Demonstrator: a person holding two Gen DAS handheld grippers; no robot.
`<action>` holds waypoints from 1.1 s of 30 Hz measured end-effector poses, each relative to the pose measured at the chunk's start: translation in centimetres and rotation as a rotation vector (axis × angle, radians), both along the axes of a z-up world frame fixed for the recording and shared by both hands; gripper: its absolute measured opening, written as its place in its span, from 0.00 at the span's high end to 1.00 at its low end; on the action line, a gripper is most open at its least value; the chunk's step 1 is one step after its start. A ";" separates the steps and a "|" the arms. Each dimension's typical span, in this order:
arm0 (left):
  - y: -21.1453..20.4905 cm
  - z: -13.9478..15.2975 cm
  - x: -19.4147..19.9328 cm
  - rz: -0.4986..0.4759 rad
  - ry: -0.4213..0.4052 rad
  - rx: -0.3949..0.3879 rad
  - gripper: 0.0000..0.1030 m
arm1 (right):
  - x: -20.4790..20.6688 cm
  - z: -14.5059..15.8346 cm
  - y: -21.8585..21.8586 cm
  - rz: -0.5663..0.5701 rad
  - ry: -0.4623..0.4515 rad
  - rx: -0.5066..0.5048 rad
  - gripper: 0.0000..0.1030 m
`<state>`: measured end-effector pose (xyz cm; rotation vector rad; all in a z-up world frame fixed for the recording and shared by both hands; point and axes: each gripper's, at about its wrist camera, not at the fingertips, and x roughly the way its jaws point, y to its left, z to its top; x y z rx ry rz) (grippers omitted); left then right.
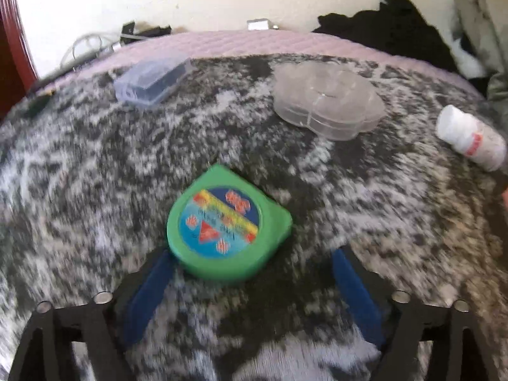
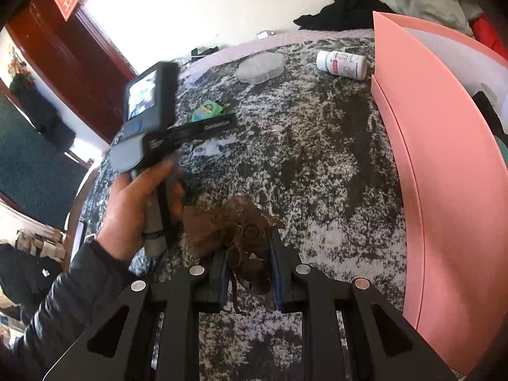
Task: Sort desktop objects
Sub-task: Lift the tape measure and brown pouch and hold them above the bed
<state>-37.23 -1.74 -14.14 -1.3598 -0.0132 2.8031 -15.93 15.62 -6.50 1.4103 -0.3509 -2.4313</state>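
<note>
- Green tape measure (image 1: 229, 222) lies flat on the mottled grey-and-white cloth (image 1: 381, 222), label face up, toward the near left part of the surface and well apart from the far edge.
- Left gripper (image 1: 250, 262): jaws wide apart and pressing on nothing. The left blue pad (image 1: 149, 289) sits right at the tape measure's near rim; contact cannot be told. The right pad stands clear of it.
- Right gripper (image 2: 249, 273): jaws closed on a brown mesh pouch (image 2: 241, 238), bunched between the blue pads, near the front edge.
- Pink box (image 2: 444, 174) stands open along the right edge, apparently the sorting bin. Its interior is mostly hidden; 1 dark item shows inside, unidentified.
- Still out on the cloth, by the far edge: clear flower-shaped case (image 1: 327, 101), pale blue hinged case (image 1: 152, 79), white pill bottle (image 1: 470, 138).
- Progress, judged: early to middle. At least 5 objects remain outside the box, 1 of them in a grip.
- Orientation of tape measure: body nearly round, so the long axis is weak; its flat-cornered side points right and away, toward the far right corner. The label stripe runs diagonally, from far left to near right.
- Pill bottle lies on its side, cap toward the left, long axis roughly parallel to the far edge.
</note>
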 end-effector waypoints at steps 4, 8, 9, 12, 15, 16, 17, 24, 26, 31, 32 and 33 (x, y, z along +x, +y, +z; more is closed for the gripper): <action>-0.5 -0.2 -1.5 0.038 -0.004 0.020 0.07 | -0.2 -0.3 -0.1 0.011 -0.009 0.006 0.78; -1.0 0.0 -1.1 0.032 0.012 0.055 0.36 | -0.5 -0.6 -0.3 0.020 -0.017 0.012 0.78; -1.0 0.0 -0.8 0.017 0.014 0.064 0.36 | -0.6 -0.6 -0.4 0.019 -0.016 0.011 0.78; -0.6 0.5 0.7 -0.046 0.024 0.069 0.36 | -0.8 -0.1 -0.4 0.014 -0.005 -0.001 0.78; -0.3 1.5 3.2 -0.096 0.037 0.050 0.36 | -0.6 0.6 -0.6 0.020 0.015 -0.014 0.78; -0.4 2.0 4.2 -0.104 0.043 0.050 0.36 | -0.5 0.8 -0.6 0.022 0.023 -0.015 0.78; -0.5 2.6 5.2 -0.105 0.051 0.044 0.36 | -0.3 1.1 -0.7 0.020 0.033 -0.014 0.78; -1.3 8.6 13.1 -0.058 0.142 -0.037 0.36 | 0.9 3.5 -0.4 0.001 0.082 -0.053 0.78; -1.5 10.4 15.6 -0.032 0.172 -0.049 0.36 | 1.5 4.4 -0.5 0.000 0.104 -0.055 0.78; -1.7 13.9 21.7 0.030 0.235 -0.036 0.36 | 3.5 6.5 -0.7 0.000 0.155 -0.067 0.78; -1.7 14.4 22.9 0.035 0.246 -0.037 0.36 | 4.1 7.0 -0.6 0.001 0.170 -0.070 0.78; -1.7 15.0 23.9 0.040 0.255 -0.036 0.36 | 4.7 7.6 -0.6 0.001 0.183 -0.071 0.78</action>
